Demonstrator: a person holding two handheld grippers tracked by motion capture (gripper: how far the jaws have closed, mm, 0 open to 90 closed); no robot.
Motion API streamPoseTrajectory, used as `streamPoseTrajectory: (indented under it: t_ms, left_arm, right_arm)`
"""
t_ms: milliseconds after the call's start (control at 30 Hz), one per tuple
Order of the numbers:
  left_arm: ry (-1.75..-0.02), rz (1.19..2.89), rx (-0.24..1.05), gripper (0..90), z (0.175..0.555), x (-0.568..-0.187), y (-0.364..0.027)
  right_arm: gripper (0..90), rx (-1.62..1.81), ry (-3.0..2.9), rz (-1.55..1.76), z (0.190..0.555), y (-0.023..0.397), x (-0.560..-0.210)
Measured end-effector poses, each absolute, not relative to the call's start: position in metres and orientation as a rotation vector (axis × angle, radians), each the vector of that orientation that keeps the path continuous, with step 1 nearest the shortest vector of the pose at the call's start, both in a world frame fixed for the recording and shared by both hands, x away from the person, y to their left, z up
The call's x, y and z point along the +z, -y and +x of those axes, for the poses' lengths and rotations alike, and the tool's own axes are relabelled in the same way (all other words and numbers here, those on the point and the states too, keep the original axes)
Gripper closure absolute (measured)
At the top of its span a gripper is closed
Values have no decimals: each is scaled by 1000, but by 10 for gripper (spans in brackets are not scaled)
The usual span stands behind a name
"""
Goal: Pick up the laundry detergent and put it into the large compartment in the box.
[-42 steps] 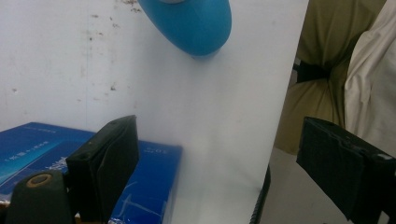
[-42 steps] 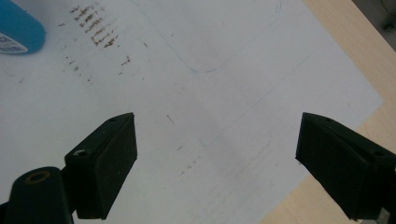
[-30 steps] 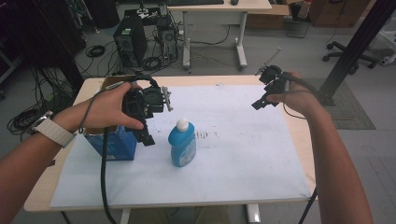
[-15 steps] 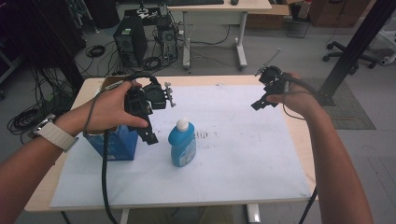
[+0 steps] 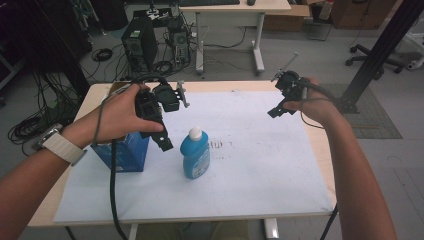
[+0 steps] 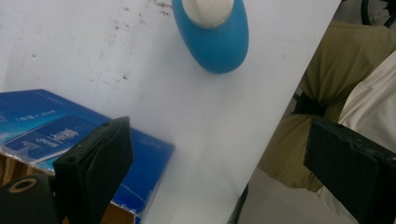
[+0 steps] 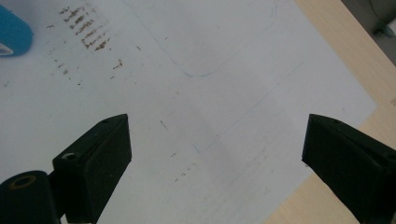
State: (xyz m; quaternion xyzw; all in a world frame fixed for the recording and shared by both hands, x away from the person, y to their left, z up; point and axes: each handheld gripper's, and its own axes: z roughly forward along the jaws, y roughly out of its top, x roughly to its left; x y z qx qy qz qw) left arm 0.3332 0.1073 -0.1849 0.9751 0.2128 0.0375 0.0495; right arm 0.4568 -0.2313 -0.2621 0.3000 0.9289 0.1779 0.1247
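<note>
Left tongs [image 5: 162,132] are hovering mid-left, jaws apart and just widening, nothing between them. The bottle [image 5: 195,155] is standing centre frame beside the box [image 5: 125,152]. Right tongs [image 5: 280,107], upper right, are gaping empty.

Soft, even room light falls from above, leaving the white paper sheet [image 5: 260,165] covering the wooden table bright but without glare. The floor behind sits dimmer, and the high view bends slightly at its edges. Shadows are faint and diffuse. In both gripper views the black jaws near the lens look soft and slightly blurred.
</note>
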Motion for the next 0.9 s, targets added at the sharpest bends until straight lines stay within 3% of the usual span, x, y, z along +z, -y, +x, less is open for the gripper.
streamPoseTrajectory:
  t_ms: [900]
  left_arm:
    - [-923, 2856, 178, 117, 333, -178, -77]
  right_arm:
    - [90, 530, -2699, 857, 452, 228, -261]
